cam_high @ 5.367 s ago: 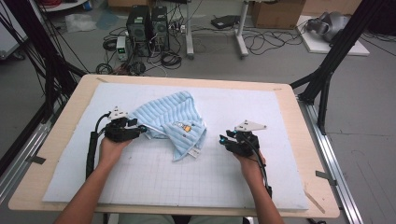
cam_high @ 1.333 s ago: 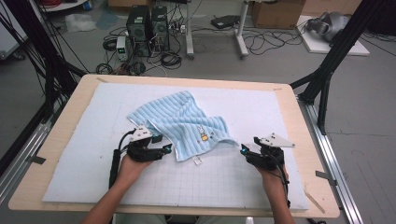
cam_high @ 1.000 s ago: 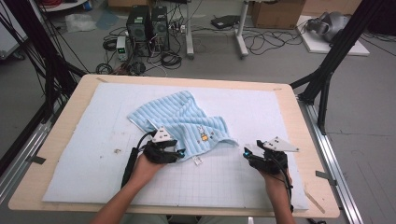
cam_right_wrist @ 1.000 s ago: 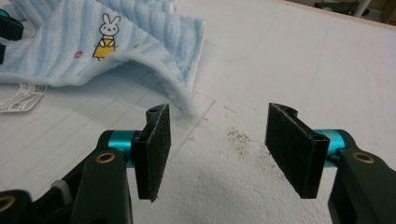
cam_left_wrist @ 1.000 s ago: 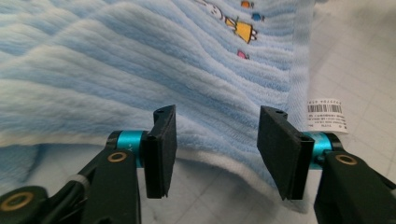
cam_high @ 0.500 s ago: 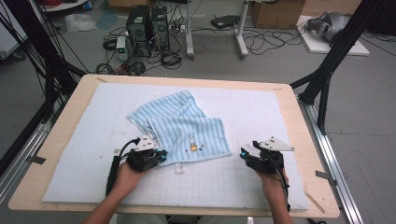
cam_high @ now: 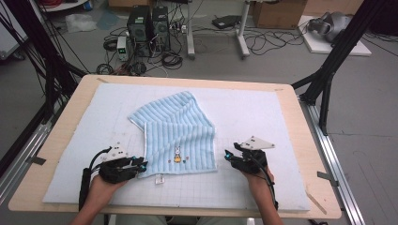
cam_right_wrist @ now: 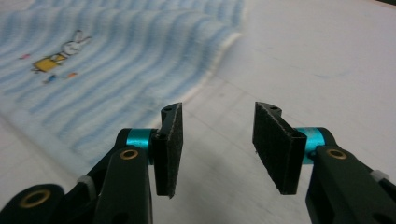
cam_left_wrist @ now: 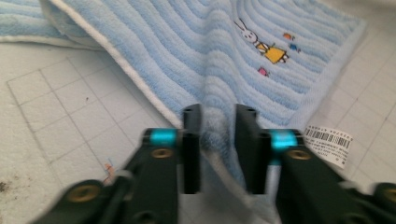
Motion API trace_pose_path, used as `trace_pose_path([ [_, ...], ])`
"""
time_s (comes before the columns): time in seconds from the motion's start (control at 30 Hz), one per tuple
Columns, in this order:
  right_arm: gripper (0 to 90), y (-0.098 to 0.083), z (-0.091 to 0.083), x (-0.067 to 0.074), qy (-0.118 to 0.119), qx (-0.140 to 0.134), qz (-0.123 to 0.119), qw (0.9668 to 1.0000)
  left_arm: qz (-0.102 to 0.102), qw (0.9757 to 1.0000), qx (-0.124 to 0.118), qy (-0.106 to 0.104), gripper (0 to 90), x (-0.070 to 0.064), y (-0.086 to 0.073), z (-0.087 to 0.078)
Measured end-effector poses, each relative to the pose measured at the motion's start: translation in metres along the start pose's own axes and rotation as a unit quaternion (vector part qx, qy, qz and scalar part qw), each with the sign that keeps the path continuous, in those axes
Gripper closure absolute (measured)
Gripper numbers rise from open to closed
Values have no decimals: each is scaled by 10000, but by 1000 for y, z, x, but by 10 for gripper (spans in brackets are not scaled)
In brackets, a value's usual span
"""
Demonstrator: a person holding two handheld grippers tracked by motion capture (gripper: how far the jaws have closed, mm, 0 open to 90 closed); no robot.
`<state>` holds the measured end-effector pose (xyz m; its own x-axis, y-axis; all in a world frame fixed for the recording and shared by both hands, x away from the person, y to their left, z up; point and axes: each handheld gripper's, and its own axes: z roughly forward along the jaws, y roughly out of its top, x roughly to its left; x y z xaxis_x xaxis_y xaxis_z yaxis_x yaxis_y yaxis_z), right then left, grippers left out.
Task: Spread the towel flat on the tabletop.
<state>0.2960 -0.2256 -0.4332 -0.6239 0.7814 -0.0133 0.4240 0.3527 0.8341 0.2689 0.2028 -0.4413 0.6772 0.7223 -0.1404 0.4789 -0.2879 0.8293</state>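
Pale-blue striped terry towel [cam_high: 180, 136] lying half-folded mid-mat; left gripper [cam_left_wrist: 218, 140] pinches its near-left corner, right gripper [cam_high: 231, 155], jaws apart and empty, just beside its right edge: draw the corner taut, low and slowly.

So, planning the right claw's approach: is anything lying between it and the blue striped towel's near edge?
No. In the right gripper view, bare white gridded mat separates the open right claw from the blue striped towel.
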Motion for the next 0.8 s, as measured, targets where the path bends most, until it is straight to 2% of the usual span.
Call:
trace_pose_path([
  [0.07,564,3,5,9,204,56,-77,9997,-91,9997,-204,116,525,3,3,-1],
  [0.17,571,6,15,24,641,109,-230,9976,-205,9982,-503,254,510,12,9,-2],
  [0.23,576,7,22,34,916,139,-333,9951,-304,9970,-624,335,500,18,13,-2],
  [0.3,590,8,29,42,1091,246,-403,9929,-361,9960,-698,415,500,23,18,0],
  [0.4,666,6,39,51,1100,574,-621,9903,-421,9952,-741,474,501,30,25,4],
  [0.53,837,7,39,52,1313,599,-713,9870,-480,9944,-775,532,501,36,31,9],
  [0.6,850,7,37,52,1390,634,-779,9852,-525,9941,-793,530,501,38,33,12],
  [0.67,851,5,34,52,1712,720,-828,9791,-570,9938,-794,533,501,39,34,15],
  [0.8,852,0,22,52,2158,856,-987,9677,-538,9944,-735,537,503,38,34,19],
])
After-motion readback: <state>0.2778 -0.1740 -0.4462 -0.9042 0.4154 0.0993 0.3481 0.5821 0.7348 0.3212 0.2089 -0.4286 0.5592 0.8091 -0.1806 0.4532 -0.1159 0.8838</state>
